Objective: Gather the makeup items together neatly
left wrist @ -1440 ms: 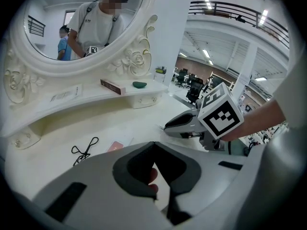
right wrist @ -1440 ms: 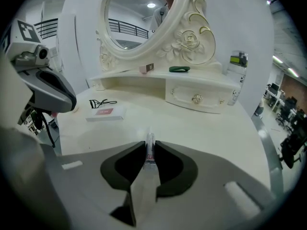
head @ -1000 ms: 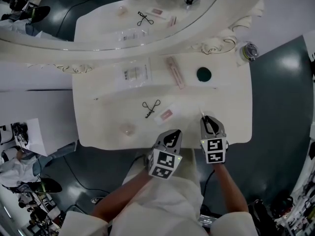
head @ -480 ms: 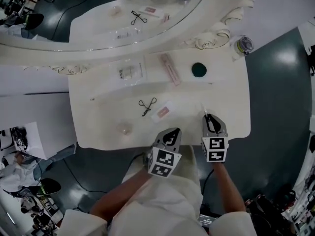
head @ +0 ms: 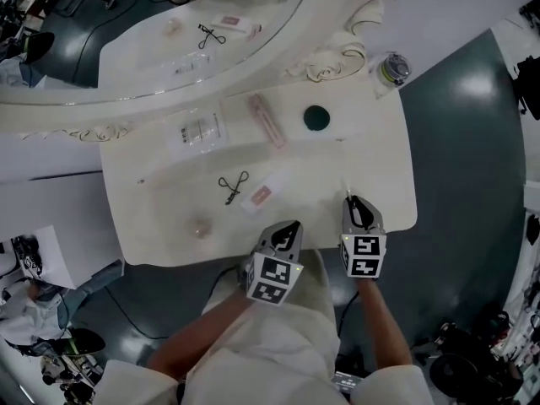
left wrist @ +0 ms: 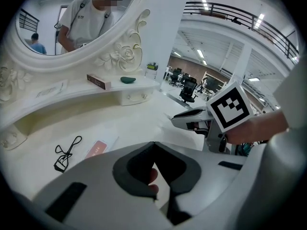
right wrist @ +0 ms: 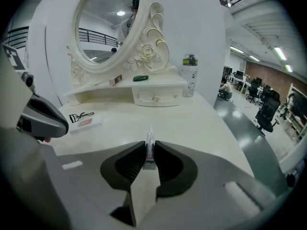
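Note:
My right gripper (head: 352, 207) hovers over the front right of the white vanity table (head: 380, 163), shut on a small clear tube (right wrist: 150, 150) with red print whose white tip (head: 347, 194) points away. My left gripper (head: 288, 233) sits beside it at the front edge with its jaw tips together; a small pink thing (left wrist: 151, 178) shows in the hollow between them, and I cannot tell what it is. On the table lie an eyelash curler (head: 232, 186), a pink-labelled sachet (head: 260, 195), a clear packet (head: 196, 131), a long pink box (head: 266, 121), a dark green compact (head: 316, 117) and a small clear round item (head: 201, 226).
An ornate white mirror (head: 329, 62) backs the table and reflects the items. A bottle (head: 390, 68) stands at the back right corner. A raised shelf with a small drawer (right wrist: 156, 97) runs under the mirror. Dark floor (head: 472, 184) surrounds the table.
The head view has swung, so the table and its items sit further up and left. My right gripper has drifted a little toward the table's right with the tube still held. The left gripper stayed put.

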Motion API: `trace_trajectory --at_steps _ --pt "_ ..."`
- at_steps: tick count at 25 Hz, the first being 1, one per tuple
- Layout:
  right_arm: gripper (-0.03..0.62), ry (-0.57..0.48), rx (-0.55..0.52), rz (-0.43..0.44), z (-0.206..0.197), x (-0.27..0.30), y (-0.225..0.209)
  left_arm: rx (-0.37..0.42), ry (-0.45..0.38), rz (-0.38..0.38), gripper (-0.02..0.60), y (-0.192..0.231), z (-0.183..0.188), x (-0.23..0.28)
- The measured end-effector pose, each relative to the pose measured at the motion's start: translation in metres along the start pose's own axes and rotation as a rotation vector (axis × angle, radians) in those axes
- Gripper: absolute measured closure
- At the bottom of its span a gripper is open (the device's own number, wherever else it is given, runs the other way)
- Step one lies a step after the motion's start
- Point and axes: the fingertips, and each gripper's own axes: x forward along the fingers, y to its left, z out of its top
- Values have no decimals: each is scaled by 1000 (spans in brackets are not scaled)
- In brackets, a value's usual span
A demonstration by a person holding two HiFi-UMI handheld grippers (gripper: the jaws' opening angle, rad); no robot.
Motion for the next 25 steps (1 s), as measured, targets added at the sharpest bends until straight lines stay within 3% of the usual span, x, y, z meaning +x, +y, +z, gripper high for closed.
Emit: trace_trajectory --at_steps 13,25 --pt "533 28 46 -54 -13 7 -17 24 18 -19 580 2 -6 9" --pt "533 49 20 -64 -22 14 -17 13 22 -10 580 2 -7 5"
